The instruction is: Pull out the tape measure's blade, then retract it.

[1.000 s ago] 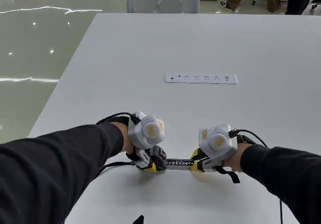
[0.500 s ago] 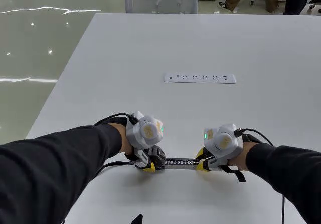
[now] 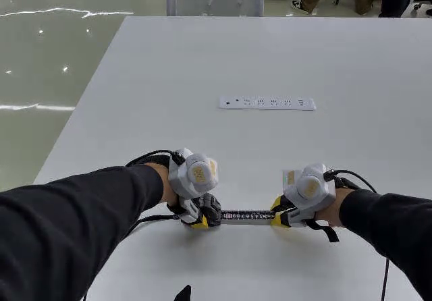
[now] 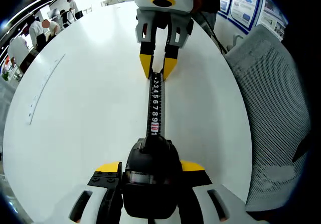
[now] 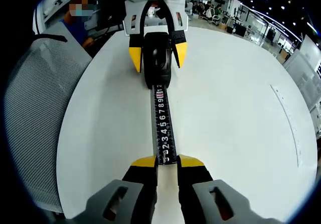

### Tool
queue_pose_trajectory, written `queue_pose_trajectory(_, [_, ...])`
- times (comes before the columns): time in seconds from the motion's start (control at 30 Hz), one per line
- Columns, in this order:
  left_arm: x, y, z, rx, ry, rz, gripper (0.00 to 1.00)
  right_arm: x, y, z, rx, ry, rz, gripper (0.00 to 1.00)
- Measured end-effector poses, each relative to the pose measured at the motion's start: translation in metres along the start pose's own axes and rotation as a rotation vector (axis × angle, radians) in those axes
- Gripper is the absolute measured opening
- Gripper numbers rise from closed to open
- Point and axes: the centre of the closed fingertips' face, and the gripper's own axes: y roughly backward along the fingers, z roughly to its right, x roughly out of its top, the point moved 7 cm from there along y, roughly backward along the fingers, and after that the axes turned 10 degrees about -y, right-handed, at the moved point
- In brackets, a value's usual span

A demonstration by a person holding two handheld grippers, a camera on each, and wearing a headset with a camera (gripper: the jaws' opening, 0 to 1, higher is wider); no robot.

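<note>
A black tape measure case (image 4: 152,176) sits clamped in my left gripper (image 4: 150,164), seen in the head view as the left gripper (image 3: 201,214) low on the white table. Its dark numbered blade (image 3: 247,215) runs right to my right gripper (image 3: 278,218), which is shut on the blade's end. In the right gripper view the blade (image 5: 163,126) stretches from my yellow-tipped right gripper (image 5: 166,159) to the case (image 5: 156,58) held by the other gripper. The left gripper view shows the blade (image 4: 156,106) reaching the right gripper (image 4: 158,66).
A white power strip (image 3: 267,103) lies flat mid-table beyond both grippers. The white table (image 3: 270,51) spreads wide ahead, with its left edge by a glossy floor. A mesh chair (image 4: 273,88) stands close behind the near edge. People's legs show beyond the far edge.
The right gripper has moved right, away from the left one, and more blade has come out of the case. The left gripper has stayed in place.
</note>
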Motion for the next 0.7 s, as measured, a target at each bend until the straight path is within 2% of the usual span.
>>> queue_pose_trajectory(0.07, [0.000, 0.000, 0.000, -0.001, -0.002, 0.000, 0.39, -0.001, 0.001, -0.001, -0.001, 0.017, -0.007, 0.10])
queue_pose_trajectory(0.7, [0.000, 0.000, 0.000, -0.001, 0.000, 0.001, 0.39, -0.018, 0.012, 0.003, -0.004, -0.004, -0.029, 0.10])
